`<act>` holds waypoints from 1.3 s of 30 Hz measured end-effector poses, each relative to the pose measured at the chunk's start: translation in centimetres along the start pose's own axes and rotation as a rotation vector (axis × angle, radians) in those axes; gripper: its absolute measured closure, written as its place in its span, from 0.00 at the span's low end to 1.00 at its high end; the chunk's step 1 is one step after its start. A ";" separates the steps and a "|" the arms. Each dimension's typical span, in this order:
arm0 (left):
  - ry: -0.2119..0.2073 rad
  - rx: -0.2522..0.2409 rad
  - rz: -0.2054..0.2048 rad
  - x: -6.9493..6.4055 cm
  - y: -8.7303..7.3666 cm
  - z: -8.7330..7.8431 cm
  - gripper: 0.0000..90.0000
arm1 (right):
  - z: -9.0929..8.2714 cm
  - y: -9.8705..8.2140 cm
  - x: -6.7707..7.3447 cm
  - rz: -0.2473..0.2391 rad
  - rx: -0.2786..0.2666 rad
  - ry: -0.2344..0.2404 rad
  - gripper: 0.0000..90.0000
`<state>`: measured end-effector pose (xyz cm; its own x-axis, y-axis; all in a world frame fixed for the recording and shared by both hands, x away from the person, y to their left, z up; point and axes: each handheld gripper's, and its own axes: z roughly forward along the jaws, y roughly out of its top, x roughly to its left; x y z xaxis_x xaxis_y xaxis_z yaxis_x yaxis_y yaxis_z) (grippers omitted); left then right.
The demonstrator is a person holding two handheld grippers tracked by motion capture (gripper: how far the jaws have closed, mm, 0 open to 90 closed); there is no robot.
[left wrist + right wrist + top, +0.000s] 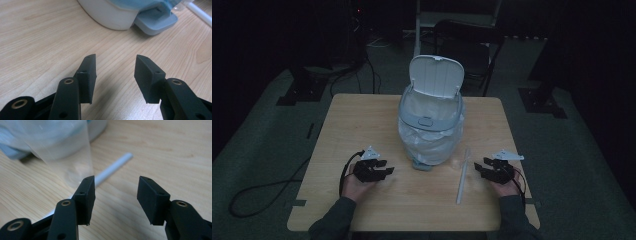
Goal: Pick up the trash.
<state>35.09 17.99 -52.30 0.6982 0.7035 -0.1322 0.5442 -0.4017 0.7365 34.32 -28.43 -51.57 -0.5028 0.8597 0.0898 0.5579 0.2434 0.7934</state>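
A white pedal bin (431, 117) stands mid-table with its lid up and a clear bag lining it and draped over its sides. Its grey-blue pedal (155, 22) faces the near edge. A thin white rod (461, 176) lies on the table right of the bin. My left gripper (383, 167) rests low over the wood, left of the bin, open with nothing between its jaws. My right gripper (478, 168) is just right of the rod, open and empty. In the right gripper view the rod (113, 167) runs behind the left jaw, and a fold of the clear bag (67, 150) hangs close.
The wooden table (362, 120) has bare room on both sides of the bin. A black cable (267, 187) trails off the left edge to the floor. A dark chair (472, 40) and stand bases sit behind the table.
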 end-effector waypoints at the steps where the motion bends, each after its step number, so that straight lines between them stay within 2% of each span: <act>1: 0.001 0.003 0.000 0.0 -0.1 0.1 0.59 | -0.1 0.2 0.1 0.005 -0.007 0.007 0.53; 7: 0.000 0.018 0.012 -0.1 -0.2 0.6 0.59 | -0.9 1.3 0.5 0.016 -0.049 0.026 0.56; 10: -0.009 0.041 0.020 -0.2 -0.4 1.0 0.59 | -1.5 2.3 0.8 0.010 -0.073 0.032 0.59; 17: -0.007 0.044 0.016 -0.2 -0.5 1.2 0.59 | -2.0 4.0 1.3 0.014 -0.117 0.071 0.60; 21: -0.008 0.048 0.019 -0.2 -0.5 1.3 0.59 | -1.5 5.0 1.8 0.000 -0.110 0.089 0.61; 25: -0.009 0.051 0.018 -0.2 -0.5 1.3 0.59 | -1.0 5.2 1.9 -0.002 -0.094 0.088 0.61; 30: -0.010 0.052 0.016 -0.3 -0.5 1.4 0.59 | -0.1 4.8 1.8 0.005 -0.060 0.102 0.61; 35: -0.011 0.052 0.015 -0.3 -0.6 1.5 0.59 | -0.2 4.2 1.9 0.014 -0.055 0.143 0.65; 36: -0.011 0.052 0.015 -0.3 -0.6 1.5 0.59 | -0.5 3.7 1.9 0.023 -0.048 0.166 0.68; 39: -0.012 0.054 0.017 -0.3 -0.6 1.5 0.59 | -0.7 3.1 2.0 0.016 -0.029 0.170 0.74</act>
<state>35.28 17.11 -53.70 0.7130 0.6893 -0.1281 0.5564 -0.4451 0.7017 34.59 -26.23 -48.49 -0.5996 0.7745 0.2015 0.5487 0.2145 0.8080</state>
